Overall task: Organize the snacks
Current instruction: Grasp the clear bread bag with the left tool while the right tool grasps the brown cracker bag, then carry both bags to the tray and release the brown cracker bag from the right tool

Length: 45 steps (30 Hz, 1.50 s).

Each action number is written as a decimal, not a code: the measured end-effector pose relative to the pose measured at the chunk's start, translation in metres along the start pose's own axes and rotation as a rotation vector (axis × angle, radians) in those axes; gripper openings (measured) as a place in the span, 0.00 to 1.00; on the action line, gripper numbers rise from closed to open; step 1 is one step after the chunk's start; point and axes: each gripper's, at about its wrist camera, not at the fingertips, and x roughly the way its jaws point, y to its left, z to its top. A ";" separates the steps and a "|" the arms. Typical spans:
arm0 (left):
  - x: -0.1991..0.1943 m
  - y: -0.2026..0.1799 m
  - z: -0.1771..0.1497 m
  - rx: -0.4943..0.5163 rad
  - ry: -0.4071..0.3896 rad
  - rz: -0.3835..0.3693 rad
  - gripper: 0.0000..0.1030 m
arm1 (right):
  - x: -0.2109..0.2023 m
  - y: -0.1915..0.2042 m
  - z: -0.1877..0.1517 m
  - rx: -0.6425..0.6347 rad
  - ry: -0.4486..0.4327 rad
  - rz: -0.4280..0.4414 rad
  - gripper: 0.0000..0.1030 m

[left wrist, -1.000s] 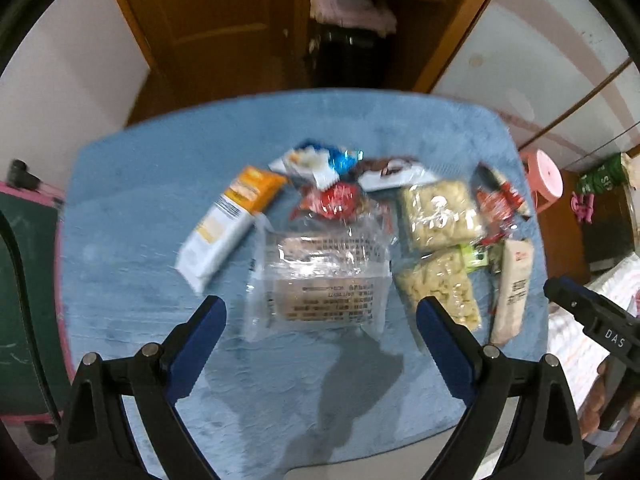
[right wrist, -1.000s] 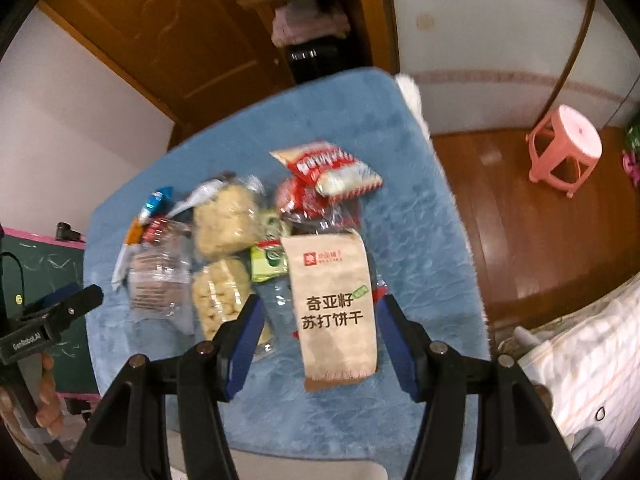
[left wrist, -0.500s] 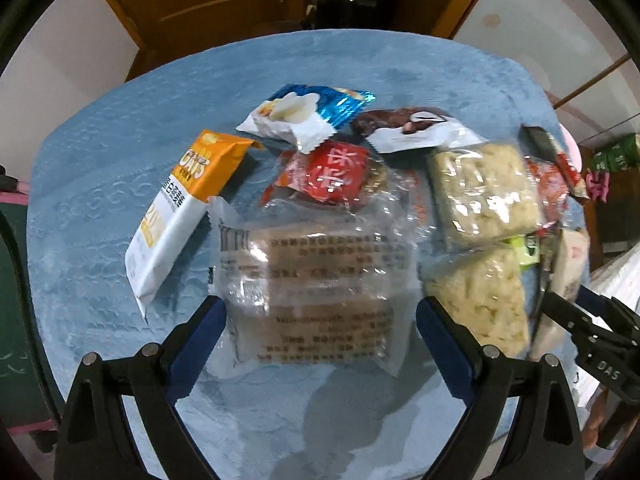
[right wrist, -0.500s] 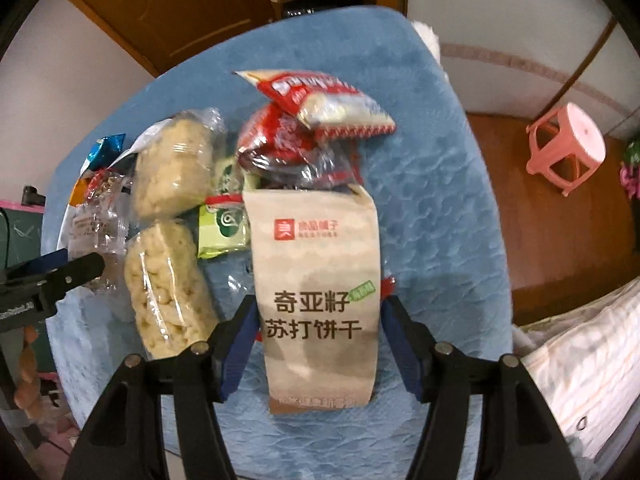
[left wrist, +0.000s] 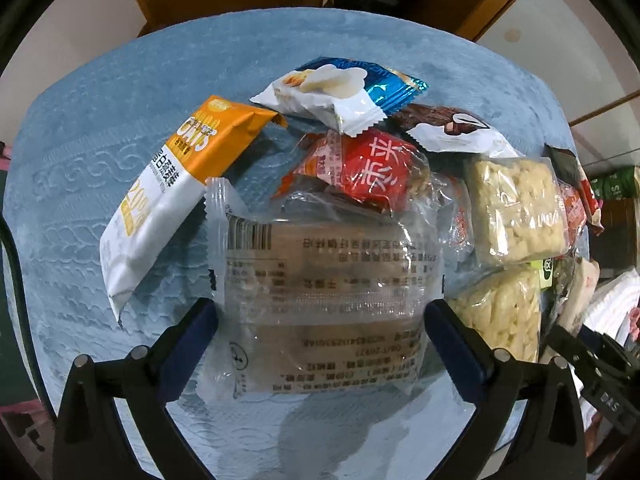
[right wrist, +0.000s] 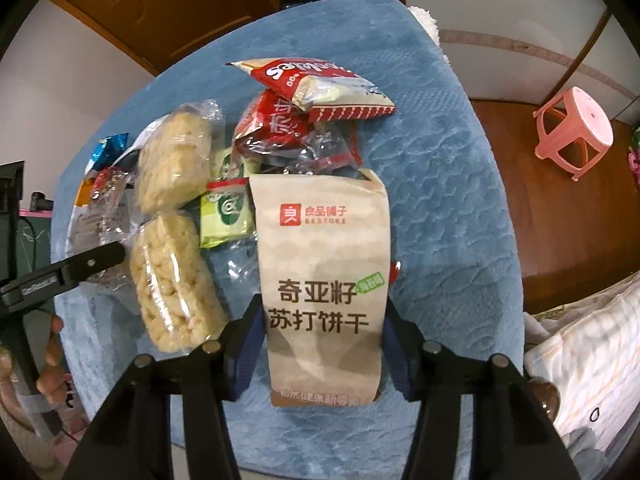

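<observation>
Meanwhile dropped low over the snack pile on the blue cloth (left wrist: 100, 128). Left gripper (left wrist: 320, 320): jaws wide, opening, straddling the clear pack (left wrist: 320, 280), not pressing. Right gripper (right wrist: 322, 320): jaws closing onto the kraft biscuit pack (right wrist: 324, 260), apparently touching. Probably set for two pickups.

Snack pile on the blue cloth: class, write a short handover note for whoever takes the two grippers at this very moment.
Left gripper: pointing down, jaws opening wide, straddling the clear-wrapped cake; the pads do not seem to press it yet.
Right gripper: jaws closing around the tan cracker packet; a firm grip is not certain.
Snacks: all in one loose pile on the blue cloth, including the orange oat bar and two rice puff cakes.
Done: nothing visibly sorted.
Left: probably finish both grasps, lift, then sort the rest.
</observation>
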 end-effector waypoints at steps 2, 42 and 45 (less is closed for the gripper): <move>-0.006 -0.004 -0.010 0.005 -0.009 -0.013 0.81 | -0.007 0.001 -0.004 0.000 -0.005 0.025 0.52; -0.267 -0.093 -0.325 0.256 -0.408 -0.107 0.68 | -0.244 0.031 -0.262 -0.210 -0.425 0.177 0.52; -0.253 -0.093 -0.336 0.249 -0.375 -0.079 0.68 | -0.236 0.035 -0.270 -0.225 -0.411 0.135 0.52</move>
